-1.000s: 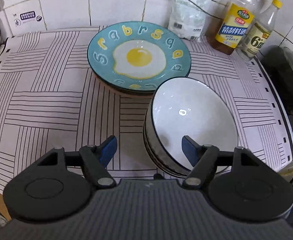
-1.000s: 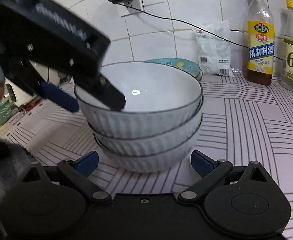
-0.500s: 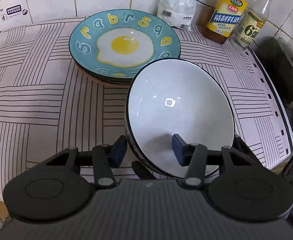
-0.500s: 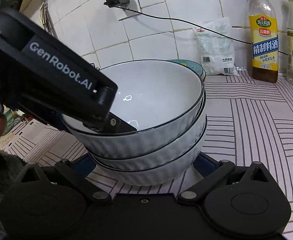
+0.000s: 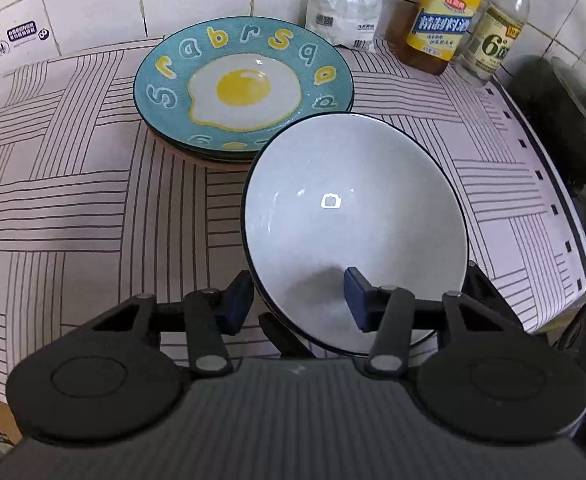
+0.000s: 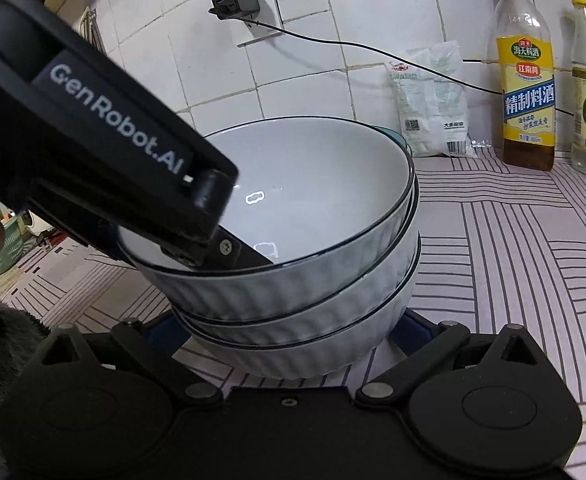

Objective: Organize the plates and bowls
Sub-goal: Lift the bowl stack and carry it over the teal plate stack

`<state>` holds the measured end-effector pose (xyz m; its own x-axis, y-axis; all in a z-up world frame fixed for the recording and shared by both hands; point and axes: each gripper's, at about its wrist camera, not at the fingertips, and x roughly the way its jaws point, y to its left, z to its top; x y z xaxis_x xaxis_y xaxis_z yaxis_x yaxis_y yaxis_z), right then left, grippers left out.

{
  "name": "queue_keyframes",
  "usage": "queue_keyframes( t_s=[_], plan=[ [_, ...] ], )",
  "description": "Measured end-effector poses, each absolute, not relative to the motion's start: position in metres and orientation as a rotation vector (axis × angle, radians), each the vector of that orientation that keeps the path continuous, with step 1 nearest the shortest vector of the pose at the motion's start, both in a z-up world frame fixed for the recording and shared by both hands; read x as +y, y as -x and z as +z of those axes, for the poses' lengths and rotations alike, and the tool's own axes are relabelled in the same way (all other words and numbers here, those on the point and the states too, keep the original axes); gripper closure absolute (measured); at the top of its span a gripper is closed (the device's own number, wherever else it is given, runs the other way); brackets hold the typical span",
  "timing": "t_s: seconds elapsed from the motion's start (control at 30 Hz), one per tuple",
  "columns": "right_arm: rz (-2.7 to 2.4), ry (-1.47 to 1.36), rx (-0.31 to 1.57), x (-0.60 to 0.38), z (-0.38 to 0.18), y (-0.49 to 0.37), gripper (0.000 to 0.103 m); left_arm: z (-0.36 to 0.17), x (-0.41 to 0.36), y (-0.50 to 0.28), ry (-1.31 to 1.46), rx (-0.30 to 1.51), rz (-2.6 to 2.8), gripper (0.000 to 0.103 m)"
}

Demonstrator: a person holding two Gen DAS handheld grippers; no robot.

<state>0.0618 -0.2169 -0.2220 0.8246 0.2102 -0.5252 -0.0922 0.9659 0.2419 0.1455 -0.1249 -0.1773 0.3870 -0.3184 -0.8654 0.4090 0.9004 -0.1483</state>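
A stack of three white ribbed bowls (image 6: pixel 313 280) with dark rims stands on the striped cloth; the top bowl (image 5: pixel 353 216) shows from above in the left wrist view. My left gripper (image 5: pixel 299 300) straddles that top bowl's near rim, one finger outside and one inside, still apart. It shows as a black body (image 6: pixel 105 140) in the right wrist view. My right gripper (image 6: pixel 285 332) is open with its fingers on either side of the bottom bowl's base. A stack of teal fried-egg plates (image 5: pixel 243 88) sits behind the bowls.
Two bottles (image 5: pixel 441 20) and a white packet (image 5: pixel 345 4) stand against the tiled wall at the back right. A dark pan (image 5: pixel 561 128) lies off the cloth's right edge. A plug and cable (image 6: pixel 235 2) hang on the wall.
My left gripper moved in over the top bowl's near rim and its fingers narrowed. My right gripper moved closer until its fingers flank the stack's base.
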Motion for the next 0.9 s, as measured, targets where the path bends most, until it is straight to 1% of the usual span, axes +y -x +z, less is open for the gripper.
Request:
queue_keyframes(
  t_s=[0.4, 0.9],
  plan=[
    [0.143, -0.208, 0.562, -0.209, -0.213, -0.038, 0.0, -0.162, -0.12, -0.122, -0.136, 1.082, -0.484, 0.055],
    [0.154, -0.143, 0.493, -0.195, -0.168, -0.032, 0.0, -0.11, -0.103, -0.099, -0.134, 0.988, -0.445, 0.055]
  ],
)
